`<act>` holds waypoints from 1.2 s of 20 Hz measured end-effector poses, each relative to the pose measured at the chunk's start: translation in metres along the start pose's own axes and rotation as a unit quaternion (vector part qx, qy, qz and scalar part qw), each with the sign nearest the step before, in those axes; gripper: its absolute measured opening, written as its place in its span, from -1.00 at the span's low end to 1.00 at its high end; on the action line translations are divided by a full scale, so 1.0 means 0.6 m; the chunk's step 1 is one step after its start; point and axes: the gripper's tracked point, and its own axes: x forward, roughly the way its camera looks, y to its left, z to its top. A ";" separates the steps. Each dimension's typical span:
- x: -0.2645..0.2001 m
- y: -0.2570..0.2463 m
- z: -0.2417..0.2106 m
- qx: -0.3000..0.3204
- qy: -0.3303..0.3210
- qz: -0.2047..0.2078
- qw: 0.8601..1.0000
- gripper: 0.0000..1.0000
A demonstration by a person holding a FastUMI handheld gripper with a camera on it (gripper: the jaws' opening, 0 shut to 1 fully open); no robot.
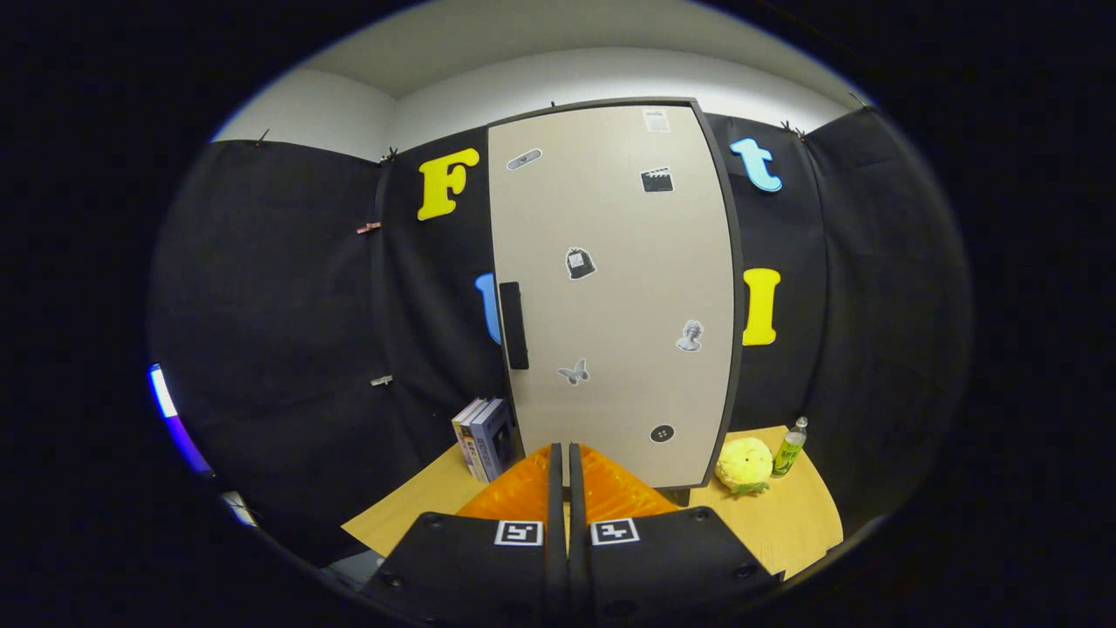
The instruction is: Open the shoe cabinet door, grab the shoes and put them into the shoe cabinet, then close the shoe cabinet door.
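Your fingers [567, 471] are pressing flat against each other with nothing between them, pointing straight at the foot of the shoe cabinet door [610, 296]. Left of them, a few books [484, 439] are standing upright on the wooden tabletop [410, 510], just beside the cabinet. You are facing the closed, sticker-dotted door, its dark handle [513, 324] sitting on the left edge. Right of the cabinet, a yellow plush toy [744, 465] is resting near a green bottle [791, 448].
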 end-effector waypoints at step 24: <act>0.490 0.100 0.019 0.014 -0.015 -0.079 0.997 0.48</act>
